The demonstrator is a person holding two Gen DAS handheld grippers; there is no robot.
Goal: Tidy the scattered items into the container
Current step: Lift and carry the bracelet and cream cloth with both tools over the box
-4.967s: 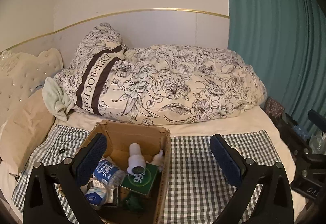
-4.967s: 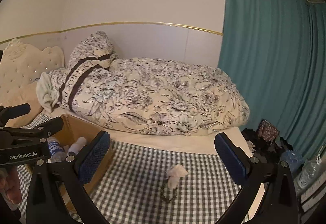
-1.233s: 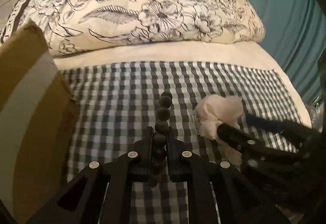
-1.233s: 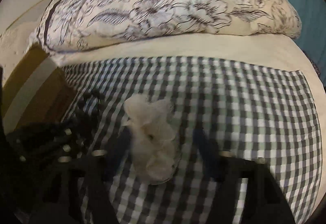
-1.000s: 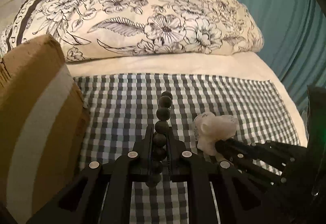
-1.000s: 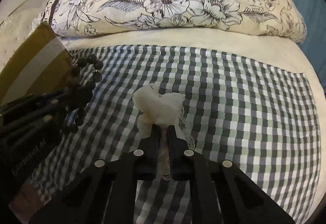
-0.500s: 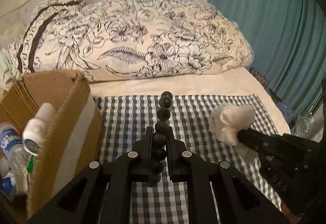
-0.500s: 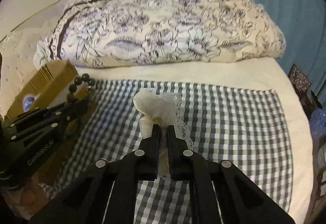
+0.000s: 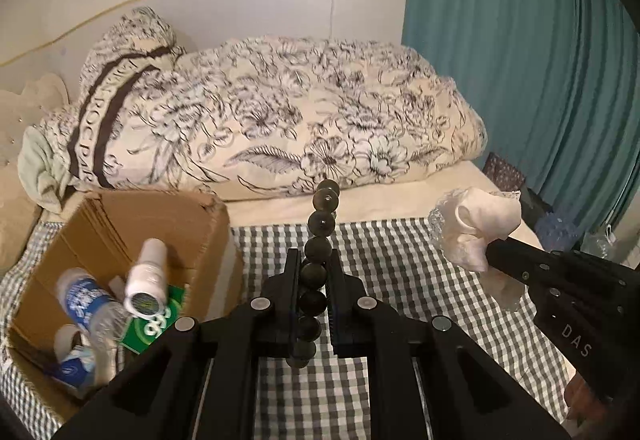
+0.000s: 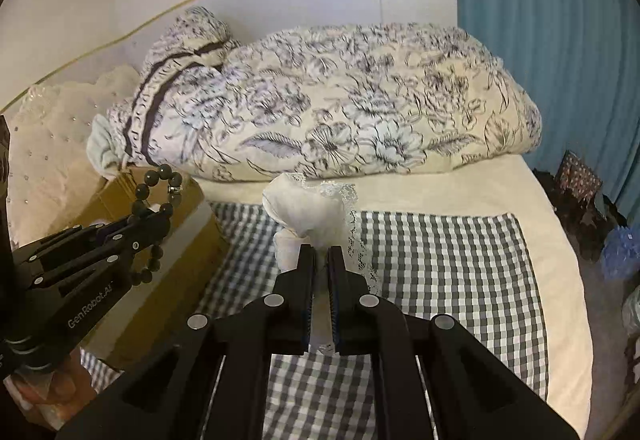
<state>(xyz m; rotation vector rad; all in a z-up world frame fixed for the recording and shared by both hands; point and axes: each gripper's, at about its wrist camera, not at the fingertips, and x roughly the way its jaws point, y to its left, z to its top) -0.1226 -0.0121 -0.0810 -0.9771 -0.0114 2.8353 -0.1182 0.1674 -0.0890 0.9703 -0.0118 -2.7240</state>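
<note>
On the bed, above a grey and white checked cloth [image 9: 400, 272], two black grippers are held up in the air side by side. The left gripper [image 9: 313, 272] is closed tight on a bracelet of dark round beads [image 9: 320, 224]; the string of beads stands up between its two fingers and its top part rises free above the fingertips. The right gripper [image 10: 321, 260] is clamped on a small white cloth with a lace edge [image 10: 308, 208]; the bunched cloth puffs out above the fingertips and a thin end of it hangs down between the fingers. Neither thing touches the checked cloth.

To the left, near the left gripper, an open cardboard box [image 9: 120, 224] stands on the bed. Inside it lie a plastic bottle with a blue label [image 9: 86, 300], a small white bottle [image 9: 146, 276] tilted on top, and a green pack [image 9: 156, 324]; more things lie at the near end of the box, but I cannot tell what they are. The bracelet is just right of the box and not over its opening. The white cloth is further right, well apart from the box.

At the far side of the bed lies a rolled quilt with a dark flower print [image 9: 300, 112], and a teal curtain [image 9: 540, 60] hangs on the right. At the lower left of the right wrist view, a hand [image 10: 60, 388] holds the left gripper.
</note>
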